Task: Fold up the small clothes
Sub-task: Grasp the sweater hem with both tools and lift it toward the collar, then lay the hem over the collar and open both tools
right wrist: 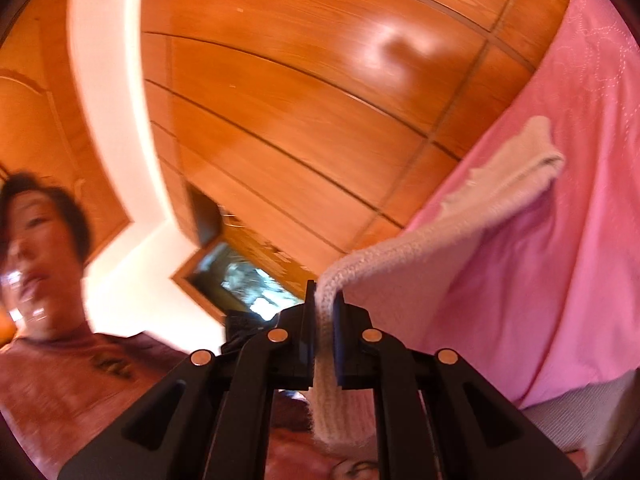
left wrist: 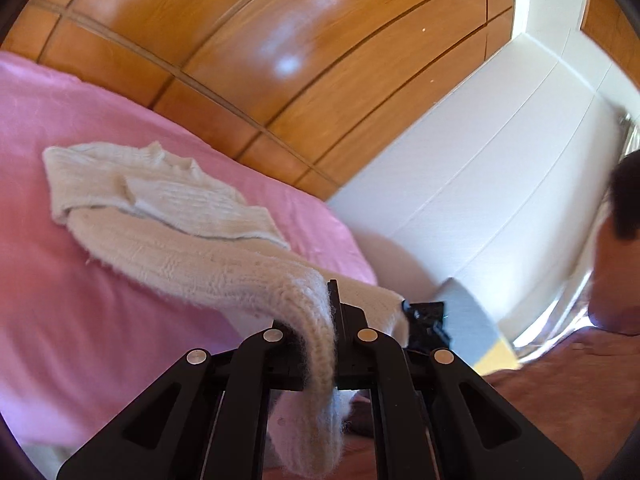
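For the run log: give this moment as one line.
left gripper: shut on knit sweater | right gripper: shut on sweater | far end on pink bedspread

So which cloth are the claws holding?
The cream knit: left claw and right claw both pinch its near edge. The pink sheet lies under it, ungripped.

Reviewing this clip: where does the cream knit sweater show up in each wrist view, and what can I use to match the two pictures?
Left wrist: the sweater lies on the pink bedspread, left of centre, its near edge clamped in the left gripper.
Right wrist: the sweater runs from upper right down into the right gripper.
Shared landmark: the wooden panelling behind the bed.
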Tool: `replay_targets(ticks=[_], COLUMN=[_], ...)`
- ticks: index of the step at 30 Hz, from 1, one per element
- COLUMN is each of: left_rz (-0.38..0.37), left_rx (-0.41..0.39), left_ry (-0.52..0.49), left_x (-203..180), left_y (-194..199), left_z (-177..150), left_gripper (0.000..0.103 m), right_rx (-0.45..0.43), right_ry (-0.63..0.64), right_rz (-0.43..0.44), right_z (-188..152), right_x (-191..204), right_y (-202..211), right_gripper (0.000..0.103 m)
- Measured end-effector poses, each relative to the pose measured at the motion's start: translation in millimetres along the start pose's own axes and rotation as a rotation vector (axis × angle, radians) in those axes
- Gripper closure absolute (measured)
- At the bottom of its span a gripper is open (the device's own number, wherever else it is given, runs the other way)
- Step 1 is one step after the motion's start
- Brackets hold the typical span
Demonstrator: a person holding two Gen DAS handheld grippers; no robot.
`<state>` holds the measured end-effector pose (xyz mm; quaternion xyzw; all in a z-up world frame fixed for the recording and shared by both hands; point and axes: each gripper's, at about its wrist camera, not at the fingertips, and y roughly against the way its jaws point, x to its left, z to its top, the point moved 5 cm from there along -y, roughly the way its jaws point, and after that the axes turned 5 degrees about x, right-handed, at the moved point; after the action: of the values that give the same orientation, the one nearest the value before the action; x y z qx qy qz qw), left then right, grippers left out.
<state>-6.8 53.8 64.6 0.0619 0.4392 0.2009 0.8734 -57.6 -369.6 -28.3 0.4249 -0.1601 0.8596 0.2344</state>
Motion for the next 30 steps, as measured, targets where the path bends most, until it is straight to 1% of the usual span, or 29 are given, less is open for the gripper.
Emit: replay_targets(ticks=[3,4,6,8,10,13,14,15,17,18,19,21,22,24,26,27,28,29,30], left_rz=[-0.051,-0.069,-0.075,-0.07,-0.088,-0.122,-0.114,-0.089,-0.024,0.019,0.069,0.141,0.175,0.233,0.294,0.317,0.358,0.372,0.362], left_rx=[-0.011,-0.03,-0.063,-0.103,-0.146,-0.211,-0.23,-0.251,-0.258,-0.252,-0.232,-0.204,-0.186,-0.174,-0.172,-0.173,-0.165,-0.158,-0.167], left_ry=[0.075,0.098,0.121,0.144,0.197,0.308,0.338,0.366,0.381,0.385,0.381,0.398,0.407,0.43,0.438,0.448,0.464,0.478,0.499], left_x=[4,9,21,38,58,92,103,116,134,143,154,172,184,200,216,222,232,238,244], left_y=[10,13,12,10,6,-1,-2,-6,-13,-17,-24,-37,-44,-57,-69,-73,-75,-78,-81], left_z=[-1,0,8,21,34,53,58,65,75,79,86,95,99,106,111,112,110,109,107], left_gripper=[0.098,0.098,0.098,0.098,0.098,0.098,0.098,0.098,0.098,0.098,0.098,0.098,0.098,0.098,0.098,0.093,0.087,0.072,0.057], right_rx=[-0.018,-0.034,-0.07,-0.1,-0.113,-0.116,-0.119,-0.126,-0.145,-0.152,-0.162,-0.172,-0.175,-0.178,-0.182,-0.186,-0.195,-0.214,-0.243], right_ry=[-0.004,-0.015,-0.042,-0.077,-0.107,-0.156,-0.171,-0.189,-0.239,-0.257,-0.275,-0.308,-0.34,-0.377,-0.402,-0.413,-0.431,-0.452,-0.459], right_rz=[0.026,0.032,0.062,0.069,0.048,0.005,0.003,-0.006,-0.026,-0.034,-0.062,-0.101,-0.131,-0.161,-0.228,-0.255,-0.288,-0.318,-0.319], right_z=[-4,0,11,28,47,76,84,91,108,116,125,139,146,154,159,160,160,160,159], right_x=[6,4,-5,-20,-35,-65,-72,-80,-101,-112,-124,-147,-163,-186,-210,-221,-232,-243,-249], right_y=[11,14,13,9,-3,-25,-28,-34,-43,-47,-51,-61,-67,-76,-84,-88,-89,-90,-88], right_gripper=[0.097,0.097,0.097,0.097,0.097,0.097,0.097,0.097,0.097,0.097,0.097,0.097,0.097,0.096,0.093,0.09,0.067,0.051,0.042])
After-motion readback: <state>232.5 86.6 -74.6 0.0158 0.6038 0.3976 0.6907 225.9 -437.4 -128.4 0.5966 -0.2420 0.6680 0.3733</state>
